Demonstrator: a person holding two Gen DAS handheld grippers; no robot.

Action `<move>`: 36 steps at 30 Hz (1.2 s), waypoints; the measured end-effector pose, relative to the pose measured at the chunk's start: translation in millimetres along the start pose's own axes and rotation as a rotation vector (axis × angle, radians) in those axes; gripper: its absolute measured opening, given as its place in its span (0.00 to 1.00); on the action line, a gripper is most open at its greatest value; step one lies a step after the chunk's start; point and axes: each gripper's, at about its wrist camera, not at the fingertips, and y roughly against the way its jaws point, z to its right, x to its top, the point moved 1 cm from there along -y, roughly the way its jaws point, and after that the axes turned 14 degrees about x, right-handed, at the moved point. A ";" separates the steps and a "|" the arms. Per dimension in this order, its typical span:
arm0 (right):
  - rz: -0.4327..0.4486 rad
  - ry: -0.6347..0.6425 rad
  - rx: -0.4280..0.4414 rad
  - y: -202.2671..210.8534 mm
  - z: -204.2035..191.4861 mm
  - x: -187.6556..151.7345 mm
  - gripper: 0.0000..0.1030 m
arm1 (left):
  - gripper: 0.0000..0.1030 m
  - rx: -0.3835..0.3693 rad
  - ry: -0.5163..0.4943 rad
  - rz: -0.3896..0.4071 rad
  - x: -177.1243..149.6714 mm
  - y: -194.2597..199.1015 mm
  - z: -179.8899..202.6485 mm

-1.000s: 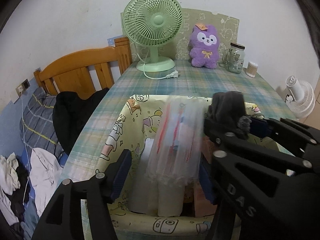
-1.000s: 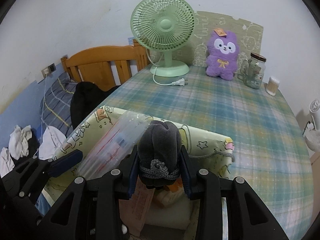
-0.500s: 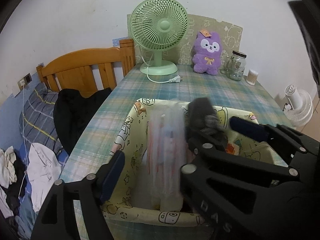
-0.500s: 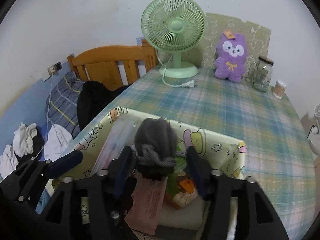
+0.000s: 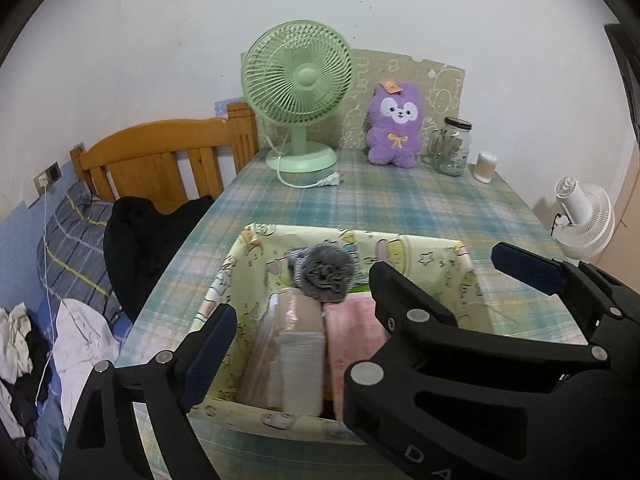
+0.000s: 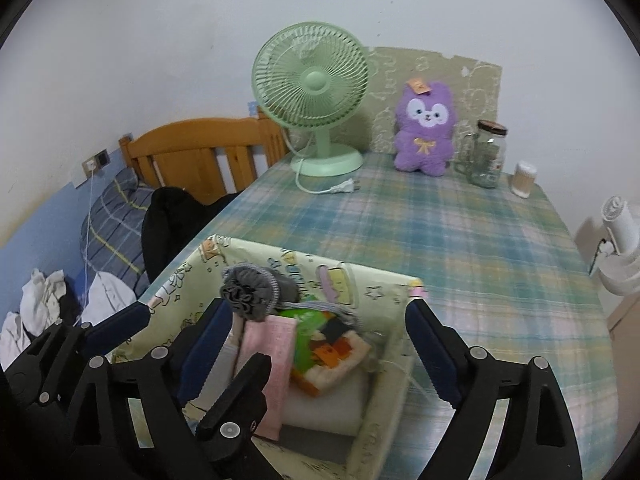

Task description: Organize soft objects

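A pale yellow printed fabric basket [image 5: 424, 246] [image 6: 384, 292] stands on the plaid table. A rolled grey sock bundle [image 5: 326, 274] [image 6: 250, 292] lies in it on top of folded pink and beige cloths [image 5: 356, 320] and a clear bag [image 5: 260, 356]. A colourful pouch [image 6: 330, 344] lies in the basket too. My left gripper [image 5: 360, 308] is open above the near rim, empty. My right gripper [image 6: 320, 340] is open over the basket, empty. A purple plush toy [image 5: 396, 126] [image 6: 426, 130] sits at the back.
A green desk fan [image 5: 298, 92] [image 6: 312, 92], a glass jar [image 5: 452, 146] [image 6: 486, 154] and a small cotton-swab pot [image 5: 484, 166] stand along the back wall. A wooden bed with clothes [image 5: 152, 224] is left of the table. A white fan [image 5: 582, 218] is at the right.
My right gripper opened and let the grey sock bundle drop into the basket. The clear bag settled down into the basket. Both grippers drew back and up.
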 end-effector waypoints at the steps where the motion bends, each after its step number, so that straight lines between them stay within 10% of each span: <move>1: 0.005 0.000 -0.008 4.5 1.9 -0.3 0.89 | 0.90 -0.001 -0.002 0.002 0.3 2.1 2.0; 36: 0.311 -0.096 -0.270 202.6 64.0 -11.6 1.00 | 1.00 -0.086 -0.045 0.227 23.9 130.5 66.3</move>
